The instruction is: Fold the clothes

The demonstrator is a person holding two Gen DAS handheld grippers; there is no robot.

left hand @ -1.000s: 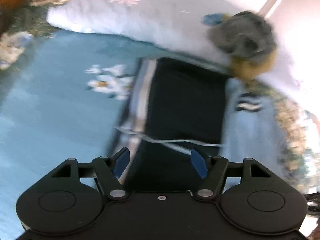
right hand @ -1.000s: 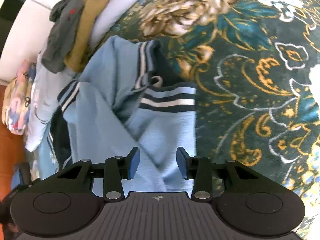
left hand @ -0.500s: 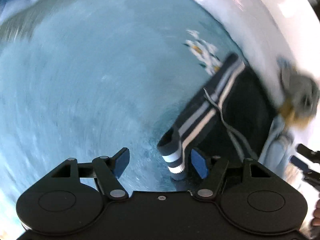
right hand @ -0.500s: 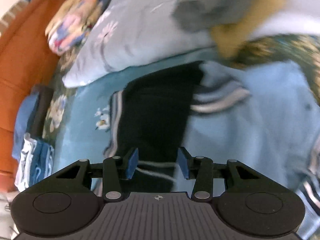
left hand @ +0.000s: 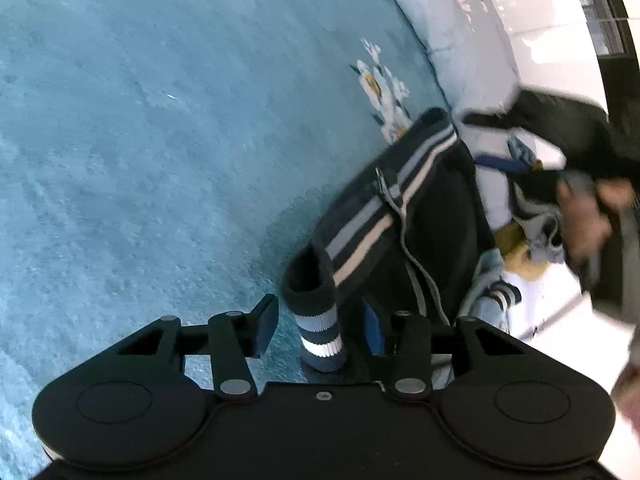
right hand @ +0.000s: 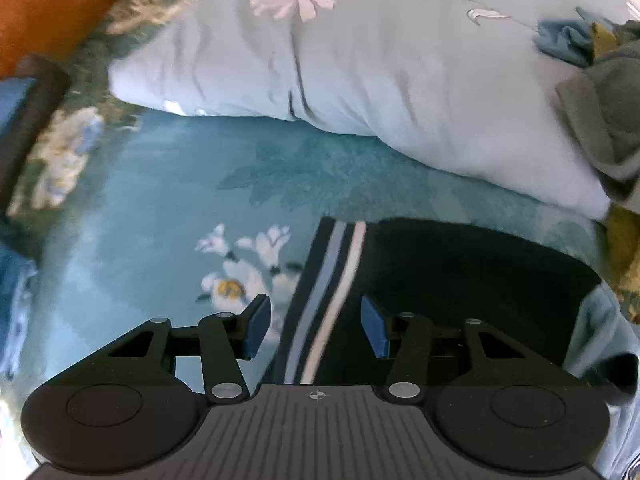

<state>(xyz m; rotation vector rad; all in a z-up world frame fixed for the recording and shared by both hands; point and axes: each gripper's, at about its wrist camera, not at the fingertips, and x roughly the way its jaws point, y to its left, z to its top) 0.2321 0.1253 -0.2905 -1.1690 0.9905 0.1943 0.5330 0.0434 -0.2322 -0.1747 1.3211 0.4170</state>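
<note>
A navy garment point(left hand: 432, 216) with pale blue and white stripes on its hem lies on the teal bedspread point(left hand: 160, 160); its light blue part point(left hand: 486, 280) shows at the right. My left gripper point(left hand: 318, 320) points down at a striped hem corner point(left hand: 320, 332), which stands between its closing jaws; a gap still shows beside the left pad. My right gripper point(right hand: 314, 320) hovers over the striped hem point(right hand: 328, 304) of the same navy garment point(right hand: 460, 272), its jaws opening with nothing pinched. A blurred hand point(left hand: 588, 216) shows at the right of the left wrist view.
A pale blue pillow point(right hand: 360, 80) with a daisy print lies just beyond the garment. Grey and mustard clothes point(right hand: 608, 120) are heaped at the right. An orange-brown surface point(right hand: 40, 12) and folded blue items point(right hand: 16, 100) sit at the left.
My left gripper rolled and dropped onto the hem corner, and its jaws narrowed around it. My right gripper swept from the light blue part to the navy hem near the pillow, widening slightly.
</note>
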